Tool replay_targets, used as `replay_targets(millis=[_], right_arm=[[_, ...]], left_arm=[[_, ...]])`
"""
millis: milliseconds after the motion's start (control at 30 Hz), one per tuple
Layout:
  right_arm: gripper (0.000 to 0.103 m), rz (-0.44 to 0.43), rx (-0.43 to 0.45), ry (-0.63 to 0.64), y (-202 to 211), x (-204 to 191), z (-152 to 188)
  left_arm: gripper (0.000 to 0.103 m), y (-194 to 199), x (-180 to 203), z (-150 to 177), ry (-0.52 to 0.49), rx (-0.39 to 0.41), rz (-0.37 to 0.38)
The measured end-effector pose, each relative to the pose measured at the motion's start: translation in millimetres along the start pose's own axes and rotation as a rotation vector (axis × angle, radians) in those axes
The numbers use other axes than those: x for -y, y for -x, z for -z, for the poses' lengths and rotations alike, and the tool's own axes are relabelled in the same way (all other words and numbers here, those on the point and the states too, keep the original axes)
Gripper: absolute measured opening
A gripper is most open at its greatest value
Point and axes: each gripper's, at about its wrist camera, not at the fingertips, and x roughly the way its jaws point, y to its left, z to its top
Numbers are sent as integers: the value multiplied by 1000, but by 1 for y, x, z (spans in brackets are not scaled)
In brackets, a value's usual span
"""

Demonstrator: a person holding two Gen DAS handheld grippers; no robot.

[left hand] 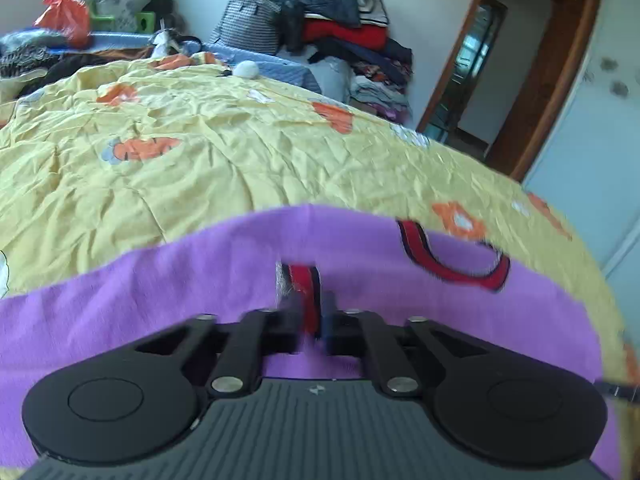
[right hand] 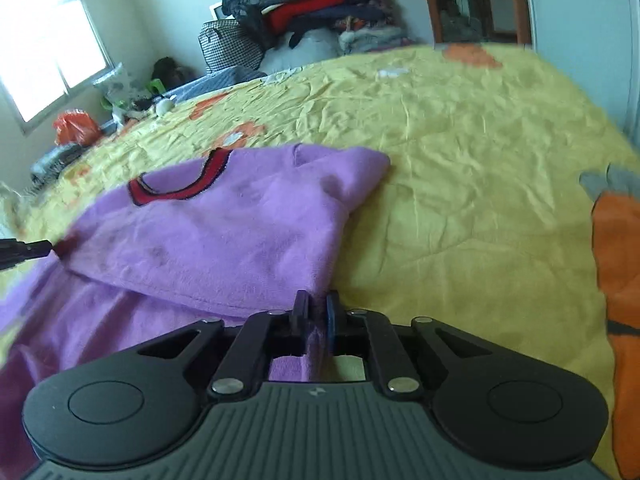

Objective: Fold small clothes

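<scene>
A purple top (left hand: pixel 200 280) with a red, dark-edged collar (left hand: pixel 452 268) lies on the yellow bedcover (left hand: pixel 240 152). In the left wrist view my left gripper (left hand: pixel 312 312) has a red cuff (left hand: pixel 306 292) standing between its jaws, which are slightly apart, with a thin dark gap beside the blue pad. In the right wrist view the purple top (right hand: pixel 224 232) is folded over itself, its collar (right hand: pixel 176 190) at the far side. My right gripper (right hand: pixel 317 312) is shut on the folded edge at the near right corner. The left gripper's tip (right hand: pixel 28 250) shows at the left edge by the cuff.
The yellow bedcover (right hand: pixel 460 152) with orange prints spreads far and right of the top. An orange cloth (right hand: pixel 620 280) lies at the right edge. Piled clothes and a checked bag (left hand: pixel 248 24) sit at the bed's far end, with an orange bag (left hand: pixel 64 16) and a doorway (left hand: pixel 476 76).
</scene>
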Motion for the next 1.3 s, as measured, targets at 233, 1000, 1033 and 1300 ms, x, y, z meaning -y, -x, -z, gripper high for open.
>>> replay_targets(millis=[233, 1000, 1033, 1300], right_arm=[[77, -67, 49, -47, -8, -6, -2], [59, 72, 98, 91, 15, -15, -25], [59, 29, 113, 34, 10, -6, -36], [3, -70, 2, -184, -66, 43, -76]], left_arm=[[22, -59, -9, -9, 90, -166, 42], [30, 31, -3, 10, 10, -66, -115], [32, 37, 3, 6, 4, -41, -99], [40, -16, 70, 28, -257, -108, 18]])
